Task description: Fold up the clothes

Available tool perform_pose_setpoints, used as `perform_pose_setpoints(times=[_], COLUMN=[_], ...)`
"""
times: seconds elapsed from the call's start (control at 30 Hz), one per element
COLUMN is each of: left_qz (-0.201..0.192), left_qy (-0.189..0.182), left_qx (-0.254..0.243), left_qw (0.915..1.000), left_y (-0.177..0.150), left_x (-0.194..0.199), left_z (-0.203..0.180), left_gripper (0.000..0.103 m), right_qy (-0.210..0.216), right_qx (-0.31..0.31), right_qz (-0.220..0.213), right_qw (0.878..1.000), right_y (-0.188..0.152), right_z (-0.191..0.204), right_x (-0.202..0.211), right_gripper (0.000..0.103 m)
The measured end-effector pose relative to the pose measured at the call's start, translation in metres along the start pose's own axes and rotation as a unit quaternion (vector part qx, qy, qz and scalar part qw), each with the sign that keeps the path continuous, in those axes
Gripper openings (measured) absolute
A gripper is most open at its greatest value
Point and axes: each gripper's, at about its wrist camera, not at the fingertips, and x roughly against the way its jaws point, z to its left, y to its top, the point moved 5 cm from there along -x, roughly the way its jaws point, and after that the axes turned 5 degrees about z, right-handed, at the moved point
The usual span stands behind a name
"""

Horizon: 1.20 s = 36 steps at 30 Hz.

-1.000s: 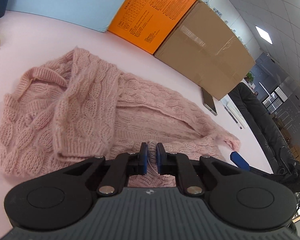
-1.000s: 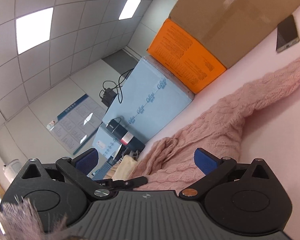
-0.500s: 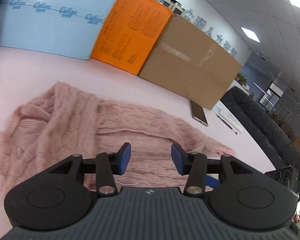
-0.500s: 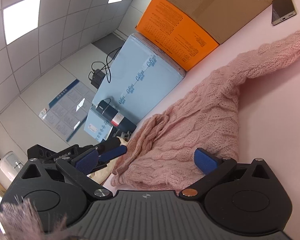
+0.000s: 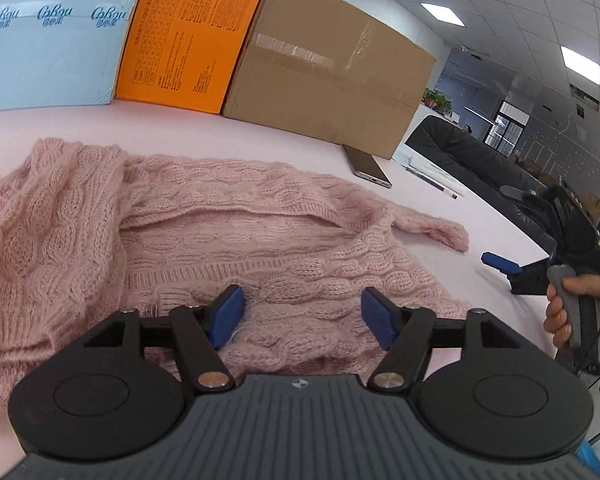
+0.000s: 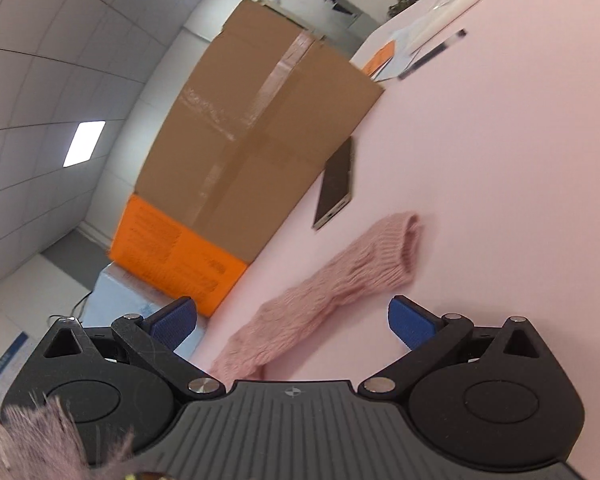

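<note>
A pink cable-knit sweater point(image 5: 228, 224) lies spread on the pink table, its left part folded over onto the body, one sleeve stretching right to a cuff point(image 5: 456, 238). My left gripper point(image 5: 302, 318) is open and empty, just above the sweater's near hem. My right gripper point(image 6: 292, 320) is open and empty, above the outstretched sleeve point(image 6: 332, 288), whose cuff point(image 6: 410, 240) lies ahead of it. The right gripper also shows in the left wrist view point(image 5: 500, 264), held by a hand at the right edge.
A brown cardboard box point(image 5: 328, 84), an orange box point(image 5: 184, 40) and a light blue box point(image 5: 48, 40) stand along the table's back. A phone point(image 5: 366, 166) lies next to the brown box, also in the right wrist view point(image 6: 338, 184). Papers and a pen point(image 6: 432, 54) lie farther right.
My left gripper has let go of the sweater's hem and opened wide. My right gripper has swung right, from the sweater's body to over the outstretched sleeve and cuff.
</note>
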Motion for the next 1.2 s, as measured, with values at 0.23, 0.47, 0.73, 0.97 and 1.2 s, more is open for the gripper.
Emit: perform_pose_setpoints(times=[0.23,0.47,0.73,0.97,1.2], left_qz=[-0.005,-0.009,-0.009,-0.010,-0.011], left_qy=[-0.018,-0.028,-0.029,-0.031,-0.029], left_qx=[0.015,0.024,0.021,0.024,0.022], left_qw=[0.9997,0.9993,0.9993,0.9992,0.9993], left_y=[-0.001,-0.002,-0.002,-0.003,-0.003], left_x=[0.004,0.006,0.005,0.006,0.006], left_z=[0.004,0.006,0.005,0.006,0.006], left_gripper=[0.084,0.085,0.086,0.086,0.086], right_qy=[-0.063,-0.053,-0.053,-0.039,0.022], right_qx=[0.035,0.029,0.016,-0.018,-0.067], right_qz=[0.088,0.075,0.032,0.020,-0.004], right_qw=[0.994,0.995,0.998,0.999,0.997], right_y=[0.010,0.023,0.027,0.032,0.033], right_z=[0.001,-0.002,-0.009,-0.035,-0.035], right_x=[-0.033,-0.056,-0.057,-0.062,-0.052], right_gripper=[0.103,0.103,0.069,0.014,0.044])
